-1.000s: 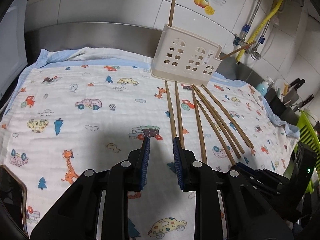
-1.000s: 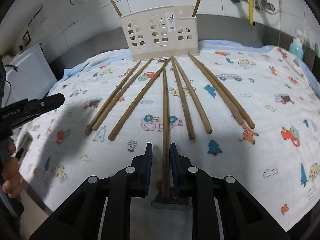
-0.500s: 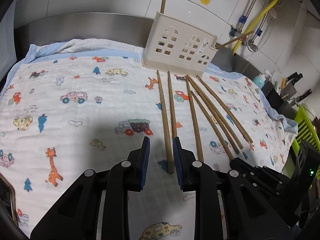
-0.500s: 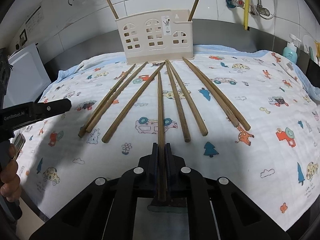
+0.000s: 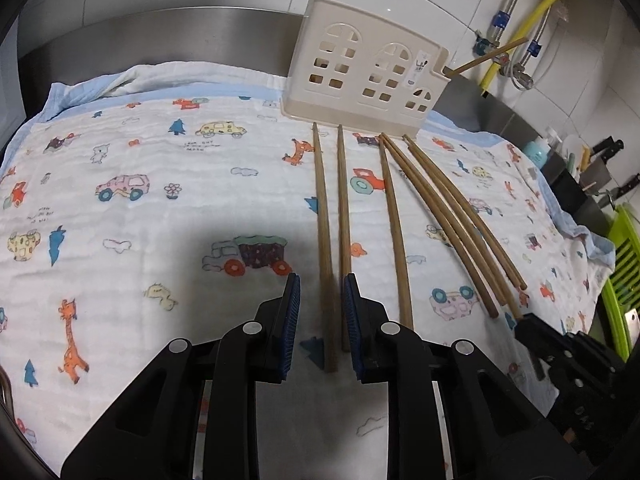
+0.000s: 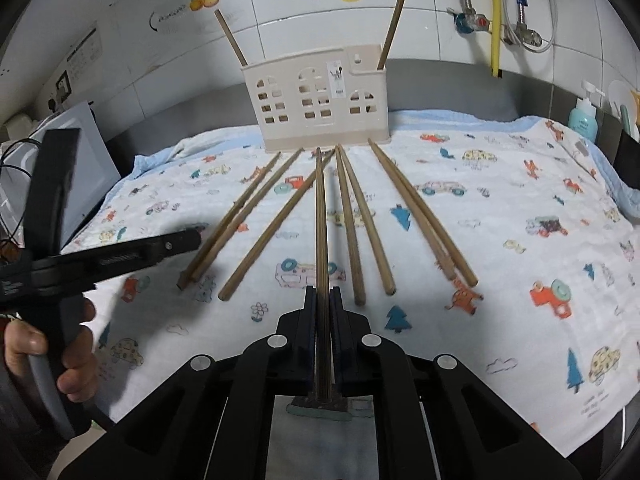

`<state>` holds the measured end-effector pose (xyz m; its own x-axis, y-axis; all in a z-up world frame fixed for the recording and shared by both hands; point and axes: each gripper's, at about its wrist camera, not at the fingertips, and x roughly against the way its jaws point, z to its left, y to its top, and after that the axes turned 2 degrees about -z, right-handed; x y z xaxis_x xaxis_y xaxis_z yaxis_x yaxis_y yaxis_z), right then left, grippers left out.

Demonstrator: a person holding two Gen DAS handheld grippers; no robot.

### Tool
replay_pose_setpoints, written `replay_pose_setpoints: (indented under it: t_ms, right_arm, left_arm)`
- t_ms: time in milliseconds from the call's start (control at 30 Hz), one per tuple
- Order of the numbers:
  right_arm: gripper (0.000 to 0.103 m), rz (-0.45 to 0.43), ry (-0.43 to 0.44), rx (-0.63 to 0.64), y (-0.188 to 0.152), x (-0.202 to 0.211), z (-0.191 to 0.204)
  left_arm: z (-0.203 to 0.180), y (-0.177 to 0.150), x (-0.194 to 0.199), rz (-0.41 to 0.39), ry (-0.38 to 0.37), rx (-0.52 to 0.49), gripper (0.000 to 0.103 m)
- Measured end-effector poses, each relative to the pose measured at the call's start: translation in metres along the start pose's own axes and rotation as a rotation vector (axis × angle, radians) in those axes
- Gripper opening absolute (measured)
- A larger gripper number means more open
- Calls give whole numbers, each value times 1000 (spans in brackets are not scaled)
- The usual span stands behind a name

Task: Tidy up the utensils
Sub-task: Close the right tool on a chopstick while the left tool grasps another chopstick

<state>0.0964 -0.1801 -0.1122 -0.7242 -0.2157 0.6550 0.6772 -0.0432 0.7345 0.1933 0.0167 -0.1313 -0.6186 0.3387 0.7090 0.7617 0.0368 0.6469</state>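
White tiles back a tabletop under a cartoon cloth (image 5: 160, 208). Right gripper (image 6: 323, 300) jaws are clamped on one chopstick (image 6: 321, 216); left gripper (image 5: 320, 300) jaws, slightly apart, straddle two chopsticks (image 5: 332, 216) before the holder (image 5: 360, 68).

A home kitchen; white wall tiles (image 6: 280, 12), water valves (image 6: 466, 20), knives (image 5: 608, 148), steel counter (image 5: 160, 36)

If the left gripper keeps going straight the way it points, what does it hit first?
Probably the two leftmost chopsticks lying between the open left gripper fingers, then the cloth beneath them. Depth is uncertain.
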Motion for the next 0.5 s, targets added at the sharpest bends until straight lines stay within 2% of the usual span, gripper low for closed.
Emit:
replay_pose_setpoints:
  t_ms: [233,267,500]
  right_arm:
    - [7,-2,15,17,6,3,-4]
    - [7,2,19,16,5,2,-4]
    - [7,29,22,18,-7,-7,-3]
  left_arm:
    - [-7,2,-12,12,43,-12,21]
    - [-7,2,-14,16,48,-11,13]
    - [-9,2,-21,20,83,-21,10]
